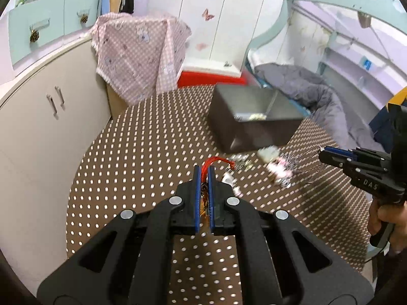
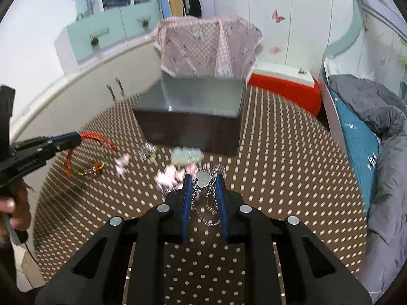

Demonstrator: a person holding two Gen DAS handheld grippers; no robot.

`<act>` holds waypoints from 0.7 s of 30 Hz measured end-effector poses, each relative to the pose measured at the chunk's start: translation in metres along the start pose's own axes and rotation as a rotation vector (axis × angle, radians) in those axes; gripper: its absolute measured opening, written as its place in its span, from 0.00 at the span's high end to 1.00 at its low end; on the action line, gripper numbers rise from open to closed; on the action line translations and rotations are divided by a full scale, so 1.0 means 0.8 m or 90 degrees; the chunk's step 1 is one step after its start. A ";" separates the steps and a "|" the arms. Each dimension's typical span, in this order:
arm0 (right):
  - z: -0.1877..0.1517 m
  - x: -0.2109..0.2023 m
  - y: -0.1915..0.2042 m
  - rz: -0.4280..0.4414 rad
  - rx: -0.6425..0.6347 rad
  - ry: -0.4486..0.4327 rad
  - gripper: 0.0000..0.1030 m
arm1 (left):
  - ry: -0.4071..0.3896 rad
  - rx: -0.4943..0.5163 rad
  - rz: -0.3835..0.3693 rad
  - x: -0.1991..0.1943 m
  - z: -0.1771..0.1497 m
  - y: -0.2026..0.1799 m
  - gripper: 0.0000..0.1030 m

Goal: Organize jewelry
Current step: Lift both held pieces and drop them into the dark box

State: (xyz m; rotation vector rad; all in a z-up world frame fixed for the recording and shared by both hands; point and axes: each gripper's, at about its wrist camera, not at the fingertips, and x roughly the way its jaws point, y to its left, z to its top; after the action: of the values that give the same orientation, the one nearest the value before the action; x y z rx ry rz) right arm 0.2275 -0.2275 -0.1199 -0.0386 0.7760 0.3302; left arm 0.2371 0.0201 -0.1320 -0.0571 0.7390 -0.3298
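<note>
My left gripper [image 1: 204, 169] is shut on a red cord bracelet [image 1: 216, 164], held above the dotted brown table [image 1: 152, 139]; from the right wrist view the left gripper [image 2: 73, 137] dangles the bracelet [image 2: 86, 155] with coloured beads. My right gripper [image 2: 203, 178] is shut on a silver chain necklace [image 2: 206, 198] with a heart pendant [image 2: 203, 179]; from the left wrist view the right gripper [image 1: 323, 151] trails the chain [image 1: 302, 161]. A dark open jewelry box [image 1: 251, 117] stands behind; it also shows in the right wrist view [image 2: 190, 117]. Loose pink and silver jewelry [image 1: 274, 167] lies before it.
A white-green hair clip [image 2: 187, 155] and small silver pieces [image 2: 147, 152] lie near the box. A pink checked cloth [image 2: 206, 45] covers something behind it. White cabinets [image 1: 38, 127] stand left; a bed with grey duvet [image 2: 381, 139] is right. A red box [image 2: 285, 89] sits beyond.
</note>
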 end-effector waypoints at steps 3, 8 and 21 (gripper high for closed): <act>0.019 -0.025 -0.002 0.013 -0.006 -0.030 0.84 | -0.023 -0.003 -0.025 -0.015 0.016 -0.005 0.95; 0.060 -0.066 0.000 0.046 -0.015 -0.084 0.84 | -0.069 0.013 -0.057 -0.040 0.051 -0.018 0.95; 0.167 -0.106 -0.009 0.089 -0.046 -0.183 0.84 | -0.122 0.042 -0.108 -0.024 0.160 -0.055 0.95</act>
State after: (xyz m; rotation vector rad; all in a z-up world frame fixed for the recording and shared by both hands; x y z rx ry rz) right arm 0.2644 -0.2372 0.0343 -0.0048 0.4822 0.4848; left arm 0.2977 -0.0240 -0.0173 -0.0883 0.5348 -0.5024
